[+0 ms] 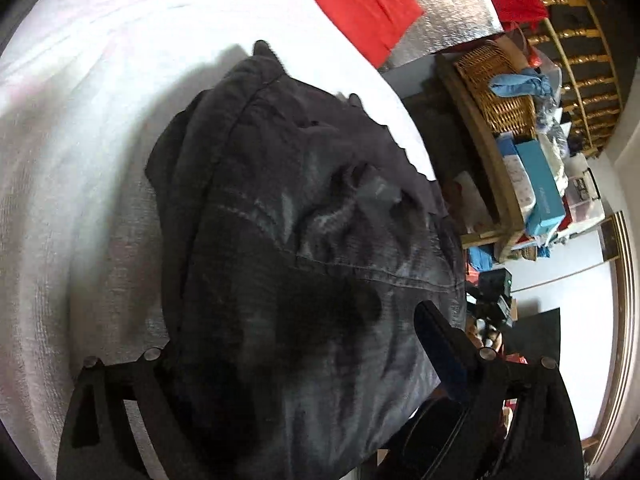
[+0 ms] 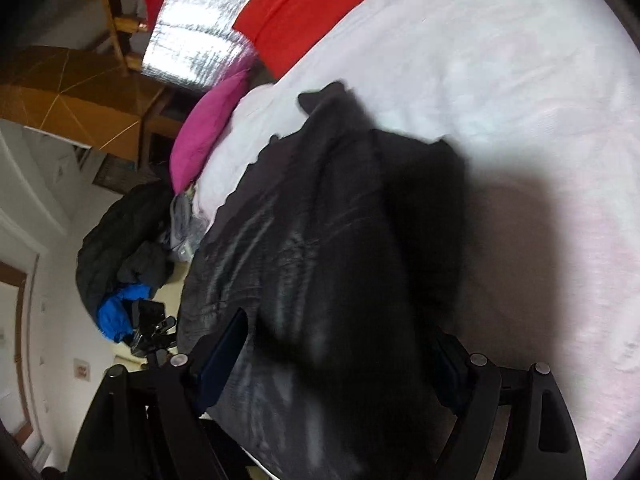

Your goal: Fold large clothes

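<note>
A large dark grey-black denim garment point(image 1: 304, 240) lies bunched on a white bed sheet point(image 1: 100, 120). My left gripper point(image 1: 296, 328) has its jaws spread wide with the garment's thick folded edge between them; the left finger is buried under the cloth, the right finger point(image 1: 440, 332) shows beside it. In the right wrist view the same garment point(image 2: 340, 248) fills the space between the fingers of my right gripper point(image 2: 340, 344), which also stand wide apart around the cloth. The left finger point(image 2: 228, 336) shows; the right one is partly hidden.
The white sheet point(image 2: 500, 80) spreads beyond the garment. A red cloth point(image 1: 360, 4) and a silver foil sheet point(image 1: 448, 8) lie at the far end. A shelf with a wicker basket point(image 1: 496, 88) and boxes stands beside the bed. A magenta pillow point(image 2: 208, 128) and a dark clothes pile point(image 2: 120, 240) sit off the bed.
</note>
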The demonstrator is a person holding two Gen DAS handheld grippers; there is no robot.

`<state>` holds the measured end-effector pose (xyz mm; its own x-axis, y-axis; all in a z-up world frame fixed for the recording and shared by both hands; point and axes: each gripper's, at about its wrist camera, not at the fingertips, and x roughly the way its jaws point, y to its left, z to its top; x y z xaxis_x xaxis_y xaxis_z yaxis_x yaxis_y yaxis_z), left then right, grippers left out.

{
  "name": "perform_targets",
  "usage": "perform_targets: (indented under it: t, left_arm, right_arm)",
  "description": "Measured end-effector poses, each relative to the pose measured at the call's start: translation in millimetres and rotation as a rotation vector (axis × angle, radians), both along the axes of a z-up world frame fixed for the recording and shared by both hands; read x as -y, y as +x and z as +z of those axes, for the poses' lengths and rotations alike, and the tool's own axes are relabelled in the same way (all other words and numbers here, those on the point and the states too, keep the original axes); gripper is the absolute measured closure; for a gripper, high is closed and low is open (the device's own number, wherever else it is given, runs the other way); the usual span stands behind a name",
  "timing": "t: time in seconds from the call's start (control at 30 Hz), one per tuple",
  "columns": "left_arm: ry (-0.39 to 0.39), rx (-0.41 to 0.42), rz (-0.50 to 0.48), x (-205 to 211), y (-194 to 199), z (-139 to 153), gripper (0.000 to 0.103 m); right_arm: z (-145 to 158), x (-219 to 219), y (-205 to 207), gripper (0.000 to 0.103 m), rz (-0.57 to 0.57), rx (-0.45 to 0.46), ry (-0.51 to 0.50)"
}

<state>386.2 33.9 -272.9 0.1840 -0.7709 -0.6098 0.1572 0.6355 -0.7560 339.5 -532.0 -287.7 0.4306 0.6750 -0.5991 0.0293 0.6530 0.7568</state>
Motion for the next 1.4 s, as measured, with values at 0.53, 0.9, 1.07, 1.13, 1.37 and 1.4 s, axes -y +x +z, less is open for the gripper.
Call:
perform_targets:
  t: [0.53, 0.9, 1.07, 1.13, 1.37, 1.4]
  left_arm:
    - [-0.047, 0.052, -0.012, 28, -4, -1, 0.009]
    - [-0.046, 0.142, 0.065, 17, -4, 16, 0.063]
    - [-0.095, 0.210, 0.069, 28, -14, 33, 0.067]
    - [-0.087, 0.228, 0.066, 31, -15, 33, 0.066]
    - [0.053, -0.057, 0.137, 18, 4, -19, 0.027]
    - [0.055, -0.072, 0.130, 19, 4, -23, 0.025]
  right_arm:
    - [1, -43, 16, 0.022, 0.006, 0.038, -0.007]
    - [50, -50, 18, 0.056, -0.057, 0.190, -0.092]
    - [74, -49, 20, 0.062, -0.093, 0.257, -0.081]
    - [77, -48, 18, 0.062, -0.096, 0.273, -0.091]
    - [19, -17, 23, 0.063, -0.167, 0.051, -0.105]
    - [13, -15, 23, 0.063, -0.166, 0.037, -0.093]
